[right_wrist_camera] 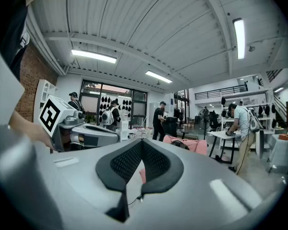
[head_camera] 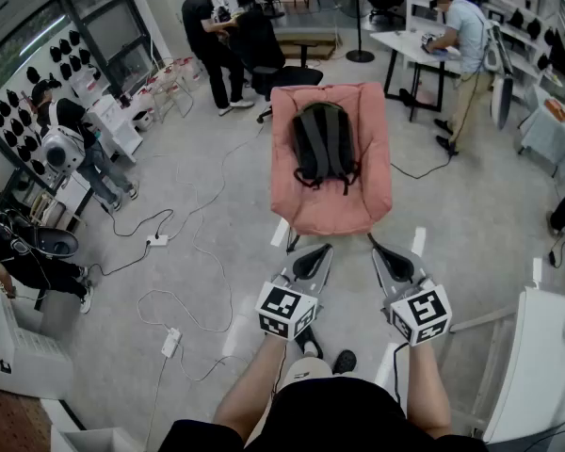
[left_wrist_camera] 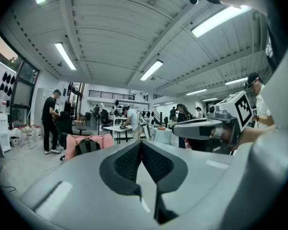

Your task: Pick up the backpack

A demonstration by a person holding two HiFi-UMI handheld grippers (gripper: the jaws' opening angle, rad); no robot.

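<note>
A dark grey backpack [head_camera: 322, 143] lies straps-up on a pink armchair [head_camera: 372, 130] in the middle of the floor. In the head view both grippers hover side by side just short of the chair's front edge. My left gripper [head_camera: 324, 250] is shut with nothing in it, and my right gripper [head_camera: 375, 242] is shut and empty too. The left gripper view shows the backpack [left_wrist_camera: 88, 146] on the pink armchair [left_wrist_camera: 70, 141] small and far off at the left. From the right gripper view only a strip of the pink armchair [right_wrist_camera: 197, 145] shows above the shut jaws.
White cables and a power strip [head_camera: 170, 342] trail over the floor at the left. A black office chair [head_camera: 268, 55] stands behind the armchair. People work at a white desk [head_camera: 410, 45] at the back right and along the left wall. A white partition [head_camera: 537, 365] stands at the right.
</note>
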